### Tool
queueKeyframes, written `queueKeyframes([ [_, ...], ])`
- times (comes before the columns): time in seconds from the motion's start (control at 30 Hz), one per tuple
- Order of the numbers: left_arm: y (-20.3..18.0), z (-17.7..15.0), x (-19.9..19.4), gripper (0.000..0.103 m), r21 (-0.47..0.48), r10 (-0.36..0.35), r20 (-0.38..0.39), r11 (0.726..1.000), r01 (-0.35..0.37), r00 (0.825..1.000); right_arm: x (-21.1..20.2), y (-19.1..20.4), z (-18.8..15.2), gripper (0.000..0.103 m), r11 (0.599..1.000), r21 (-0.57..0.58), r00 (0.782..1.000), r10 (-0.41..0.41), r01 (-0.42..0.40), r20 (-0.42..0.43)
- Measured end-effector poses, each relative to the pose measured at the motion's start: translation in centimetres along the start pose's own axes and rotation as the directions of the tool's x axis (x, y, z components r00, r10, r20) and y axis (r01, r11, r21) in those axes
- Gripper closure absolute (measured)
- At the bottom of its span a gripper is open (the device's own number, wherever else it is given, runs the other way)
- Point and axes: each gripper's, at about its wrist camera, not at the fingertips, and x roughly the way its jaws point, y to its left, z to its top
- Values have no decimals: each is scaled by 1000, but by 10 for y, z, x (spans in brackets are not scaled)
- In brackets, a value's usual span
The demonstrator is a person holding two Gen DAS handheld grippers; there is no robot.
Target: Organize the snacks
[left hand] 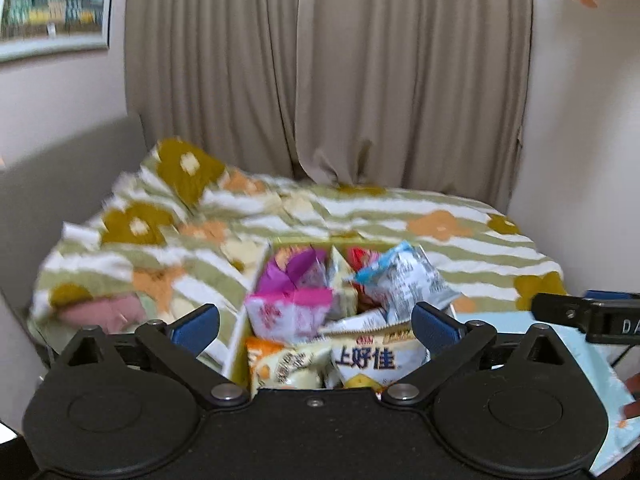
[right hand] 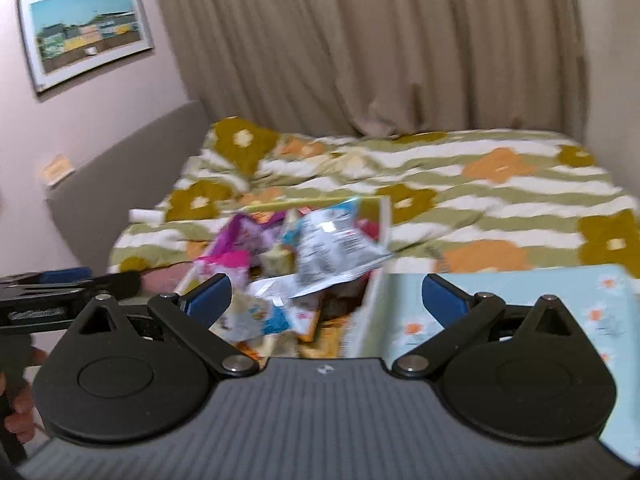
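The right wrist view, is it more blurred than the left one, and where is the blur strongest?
Right wrist view: yes, the snack bags and the bedspread are smeared; its tongs stay sharp. Left wrist view: milder blur, the print on the white bag is readable; the curtain bows from the fisheye.

Box (left hand: 256, 276) on bed is packed w/ snack bags (left hand: 404, 280) heaped above rim; no gap left inside. Blanket (right hand: 500, 196) beyond box is seen flat & bare, so passage is allowed there. Left side is blocked by headboard (right hand: 132, 168), back by curtain (left hand: 320, 72). Light-blue lid (right hand: 520, 312) is laid just right of box.
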Motion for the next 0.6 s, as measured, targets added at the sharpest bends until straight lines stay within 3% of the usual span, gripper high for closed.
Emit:
queueKeyframes([
  [0.2, -15, -8, -20, 0, 61, 40, 26, 997, -41, 999, -30, -9, -2, 0, 986, -19, 986, -165, 165, -10],
  [0.4, -24, -26, -23, 0, 68, 29, -55, 997, -25, 998, -46, -12, -23, 0, 959, -67, 958, -281, 277, -62],
  [0.6, -29, -43, -23, 0, 86, 18, -113, 996, -8, 993, -51, -21, -48, 0, 945, -38, 933, -328, 326, -147],
])
